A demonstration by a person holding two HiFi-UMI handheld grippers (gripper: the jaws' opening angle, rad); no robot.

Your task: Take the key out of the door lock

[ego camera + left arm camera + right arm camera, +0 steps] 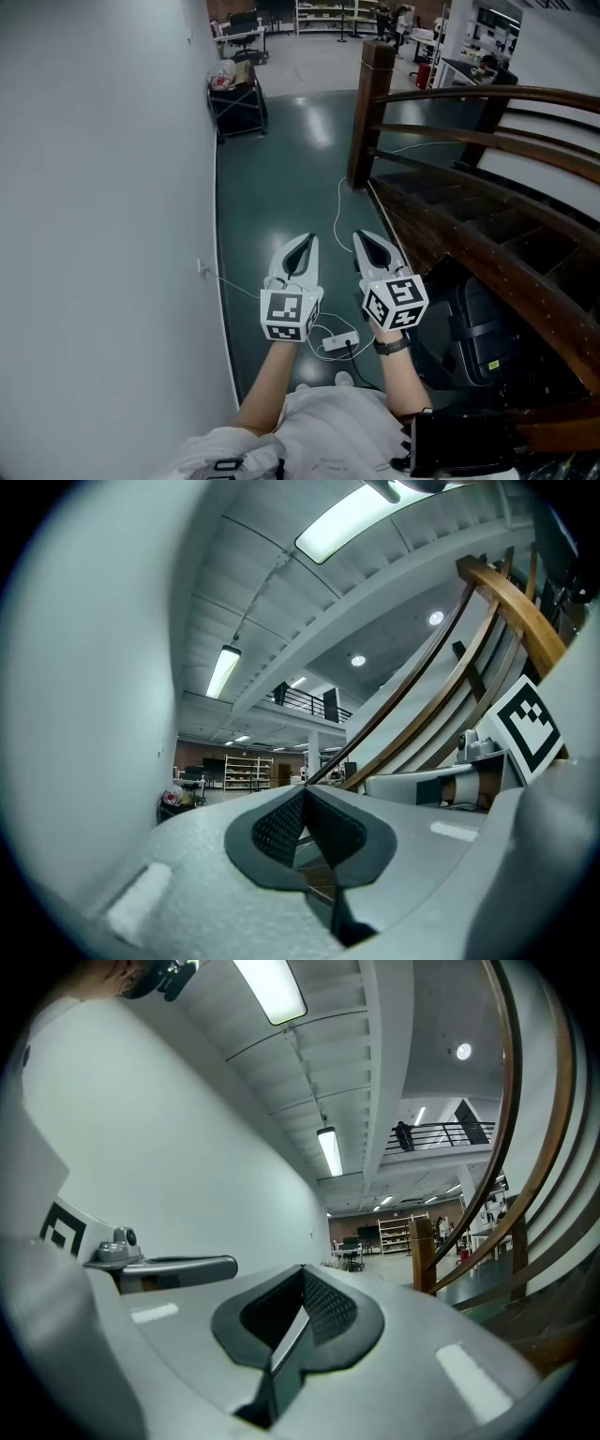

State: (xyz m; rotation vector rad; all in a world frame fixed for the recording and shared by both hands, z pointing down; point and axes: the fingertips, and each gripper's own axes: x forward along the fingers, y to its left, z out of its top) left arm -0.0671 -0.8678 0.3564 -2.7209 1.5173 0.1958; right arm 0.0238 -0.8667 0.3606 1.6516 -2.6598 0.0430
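No door, lock or key shows in any view. In the head view my left gripper [306,240] and right gripper [365,236] are held side by side above the dark green floor, both pointing forward. Each is shut with nothing between its pads. The left gripper view looks along the shut left gripper [302,795] toward a far hall, with the right gripper's marker cube [527,726] at its right edge. The right gripper view shows the shut right gripper [303,1270] and part of the left gripper [159,1265] beside it.
A plain white wall [103,187] runs along the left. A wooden stair railing [469,141] with a newel post [370,112] curves along the right. A black cart [239,98] stands ahead by the wall. A white power strip [339,342] and cable lie on the floor; a black bag [478,337] sits at right.
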